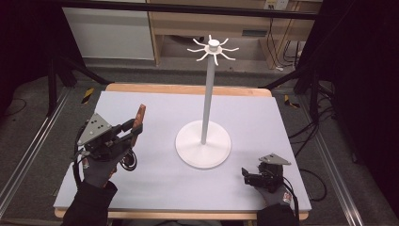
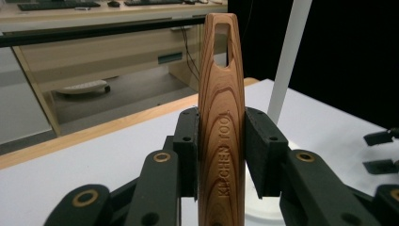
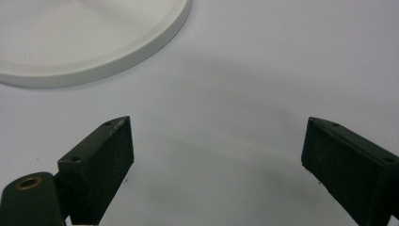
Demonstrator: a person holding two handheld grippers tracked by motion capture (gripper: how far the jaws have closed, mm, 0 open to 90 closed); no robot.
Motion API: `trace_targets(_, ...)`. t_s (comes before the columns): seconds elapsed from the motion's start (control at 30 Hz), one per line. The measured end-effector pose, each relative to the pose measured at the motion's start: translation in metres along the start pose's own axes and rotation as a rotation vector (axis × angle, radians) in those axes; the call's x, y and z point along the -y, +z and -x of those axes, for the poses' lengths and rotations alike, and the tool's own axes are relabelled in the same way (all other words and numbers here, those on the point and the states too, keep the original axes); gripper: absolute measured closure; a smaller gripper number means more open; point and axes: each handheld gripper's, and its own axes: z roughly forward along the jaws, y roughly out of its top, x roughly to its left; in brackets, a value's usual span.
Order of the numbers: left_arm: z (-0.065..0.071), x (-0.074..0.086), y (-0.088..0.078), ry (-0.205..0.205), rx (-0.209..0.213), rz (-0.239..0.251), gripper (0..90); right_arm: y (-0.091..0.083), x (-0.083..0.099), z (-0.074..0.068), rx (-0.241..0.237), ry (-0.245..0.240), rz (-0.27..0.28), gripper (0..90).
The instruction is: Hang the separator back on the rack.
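Your left gripper (image 1: 133, 131) has its jaws clamped on a wooden utensil handle (image 2: 221, 127), pads pressing both flat sides approx. at mid-length. The handle stands nearly upright btwn the pads in the left gripper view, w/ "KITCHEN TOOL" engraved along it and a long hanging slot at the top end. In the high view the handle (image 1: 139, 117) sticks up and slightly away from you, clear of the counter (image 1: 155, 188), over its left half. What's at the handle's lower end you can't tell (it runs out of frame below the jaws).

Your left hand (image 1: 101, 162) is gloved and holds the gripper raised off the surface, w/ the grey three-cornered plate on top facing up-left.

Your right gripper (image 1: 248, 175) sits low at the counter's near right corner. Its jaws are wide apart w/ nothing btwn them; the right gripper view has just bare counter surface in the gap, and the pads point toward the rim of the stand's base (image 3: 117, 52).

The white stand (image 1: 206, 103) is at the counter's centre: a round flat base, a tall thin pole, and a ring of curved hooks (image 1: 212, 49) at the top. The handle is left of the pole, well apart from it and lower than the hooks.
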Motion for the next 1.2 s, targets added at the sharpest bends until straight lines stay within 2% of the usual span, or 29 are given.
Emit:
trace_targets(0.27,0.001,-0.008,0.006,-0.016,0.004,0.036,67.3,0.0,0.0,0.002,-0.001,-0.007,0.005,10.1)
trace_targets(0.53,0.005,-0.024,0.011,-0.02,0.014,0.074,67.2,0.0,0.0,0.001,-0.001,-0.002,0.004,10.1)
trace_targets(0.67,0.008,-0.033,0.013,-0.01,0.018,0.087,67.3,0.0,0.0,-0.001,0.004,0.004,0.0,10.1)
trace_targets(0.8,0.013,-0.046,0.015,-0.013,0.03,0.112,67.2,0.001,0.0,0.0,0.003,-0.013,0.002,10.1)
trace_targets(0.93,0.016,-0.054,0.019,0.002,0.036,0.123,67.2,0.001,0.0,0.0,0.002,-0.01,0.001,10.1)
trace_targets(1.2,0.018,-0.066,0.021,-0.002,0.046,0.137,67.2,0.0,0.0,0.0,-0.003,-0.007,0.002,10.1)
